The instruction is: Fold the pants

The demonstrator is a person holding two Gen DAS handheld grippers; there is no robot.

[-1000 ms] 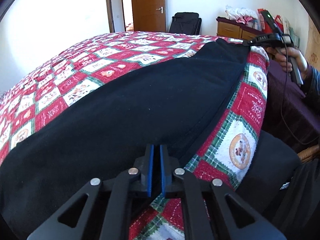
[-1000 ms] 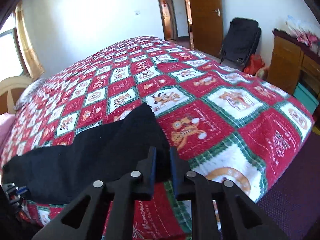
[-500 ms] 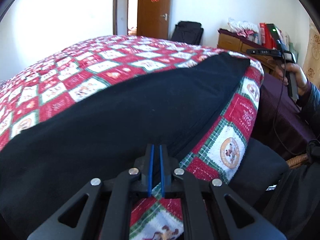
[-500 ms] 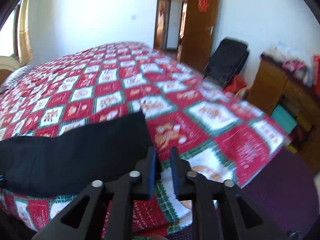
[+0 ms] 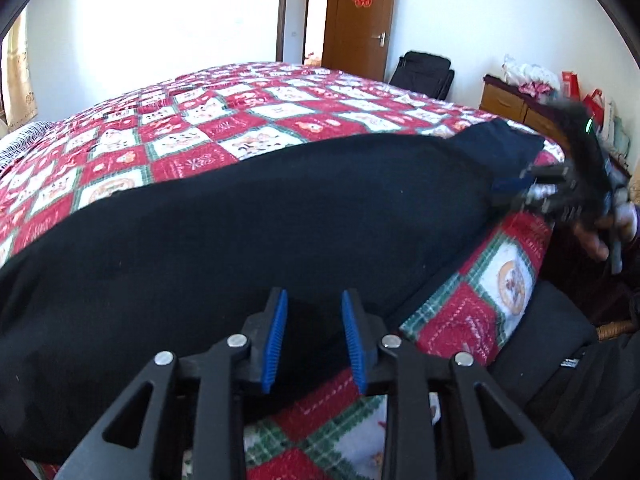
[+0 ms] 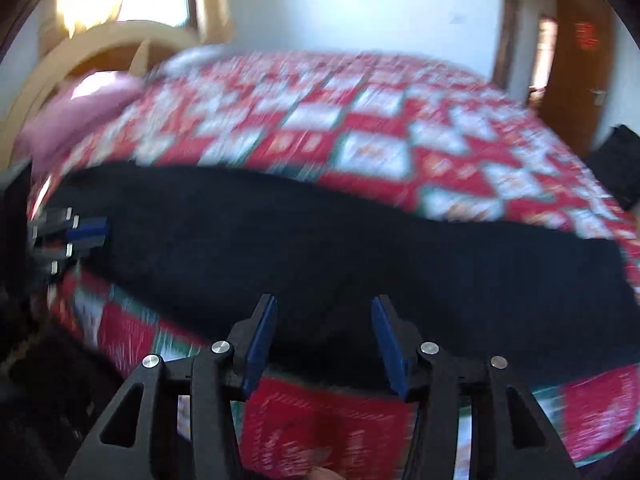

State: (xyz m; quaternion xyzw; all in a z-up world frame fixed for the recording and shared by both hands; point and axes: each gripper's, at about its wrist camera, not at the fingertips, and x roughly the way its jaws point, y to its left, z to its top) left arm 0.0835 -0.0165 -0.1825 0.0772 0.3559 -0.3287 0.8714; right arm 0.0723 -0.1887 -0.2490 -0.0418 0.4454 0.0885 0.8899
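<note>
Black pants [image 5: 280,220] lie in a long strip along the near edge of the bed. In the left wrist view my left gripper [image 5: 314,336] hovers over their near edge. Its jaws are opening, and black cloth shows between the blue pads [image 5: 274,340], which do not press on it. My right gripper [image 5: 516,188] appears blurred at the pants' far right end. In the blurred right wrist view my right gripper [image 6: 324,340] stands over the pants [image 6: 320,248]. Its jaws are opening too, with the cloth's edge between them, unpressed. My left gripper [image 6: 76,236] is at the far left.
A red, white and green patchwork quilt [image 5: 224,128] covers the bed. A pink pillow [image 6: 80,112] and wooden headboard [image 6: 100,44] are at its head. A wooden dresser [image 5: 516,108], a black bag [image 5: 424,74] and an open door [image 5: 356,20] stand beyond. A person's hand [image 5: 600,236] holds the right gripper.
Both grippers were shut and now stand open. The right gripper has swung and rolled so that the pants' length and the headboard are in its view. The left one shifted slightly over the cloth.
</note>
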